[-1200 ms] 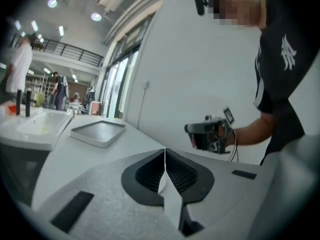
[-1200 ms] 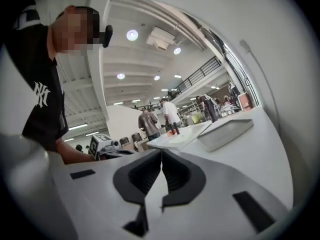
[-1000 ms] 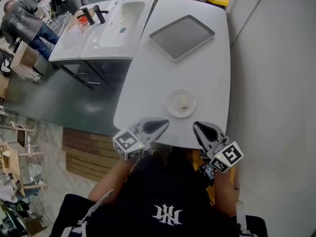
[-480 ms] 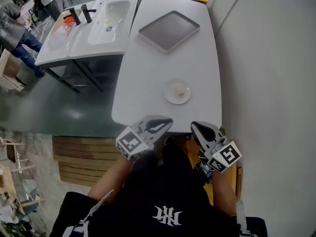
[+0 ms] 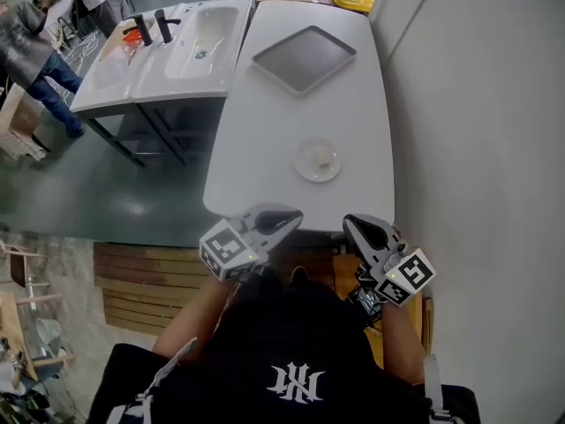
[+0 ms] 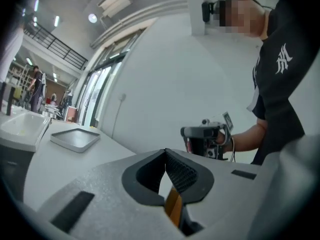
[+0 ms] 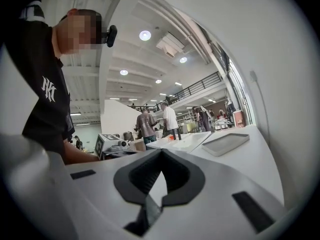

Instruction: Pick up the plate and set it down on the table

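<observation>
A small white plate point(image 5: 318, 161) with a pale bit on it sits on the white table point(image 5: 282, 104), toward the near edge. My left gripper point(image 5: 291, 218) is shut and empty, held just off the table's near edge, below and left of the plate. My right gripper point(image 5: 350, 223) is also shut and empty, below and right of the plate. In the left gripper view my left gripper point(image 6: 165, 154) points across at the right gripper point(image 6: 205, 139). In the right gripper view my right gripper point(image 7: 159, 154) has its tips together. The plate is hidden in both gripper views.
A grey rectangular tray point(image 5: 305, 58) lies at the far end of the table, also seen as the tray point(image 6: 75, 138) and tray point(image 7: 225, 143). A white sink unit point(image 5: 168, 51) stands to the left. A wall point(image 5: 477, 131) runs along the right. People point(image 5: 40, 51) stand far left.
The head view has shifted a little, so the table and plate sit slightly differently in frame. Both grippers have stayed shut near the table's near edge.
</observation>
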Action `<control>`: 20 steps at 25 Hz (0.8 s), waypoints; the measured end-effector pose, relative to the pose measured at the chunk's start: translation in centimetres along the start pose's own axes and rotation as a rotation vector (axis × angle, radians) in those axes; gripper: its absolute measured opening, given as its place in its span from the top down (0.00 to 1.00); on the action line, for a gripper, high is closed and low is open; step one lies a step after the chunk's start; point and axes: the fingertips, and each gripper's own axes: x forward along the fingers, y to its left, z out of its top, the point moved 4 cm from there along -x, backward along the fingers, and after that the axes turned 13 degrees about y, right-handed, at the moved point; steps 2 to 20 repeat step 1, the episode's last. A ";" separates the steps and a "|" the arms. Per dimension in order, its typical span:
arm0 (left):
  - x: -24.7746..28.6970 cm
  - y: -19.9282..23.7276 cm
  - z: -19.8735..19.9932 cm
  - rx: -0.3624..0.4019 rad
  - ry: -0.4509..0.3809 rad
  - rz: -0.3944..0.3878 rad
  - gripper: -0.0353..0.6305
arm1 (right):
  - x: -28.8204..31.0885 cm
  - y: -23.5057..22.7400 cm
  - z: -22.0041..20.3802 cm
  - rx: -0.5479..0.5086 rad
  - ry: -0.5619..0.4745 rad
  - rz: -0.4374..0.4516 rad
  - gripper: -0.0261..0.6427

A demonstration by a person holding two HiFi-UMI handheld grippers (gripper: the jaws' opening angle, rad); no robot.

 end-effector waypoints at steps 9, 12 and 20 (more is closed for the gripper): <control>-0.2 -0.3 -0.2 0.012 0.032 0.015 0.94 | -0.3 0.3 0.4 -0.011 -0.003 0.008 0.96; -0.2 -0.3 -0.2 0.012 0.032 0.015 0.94 | -0.3 0.3 0.4 -0.011 -0.003 0.008 0.96; -0.2 -0.3 -0.2 0.012 0.032 0.015 0.94 | -0.3 0.3 0.4 -0.011 -0.003 0.008 0.96</control>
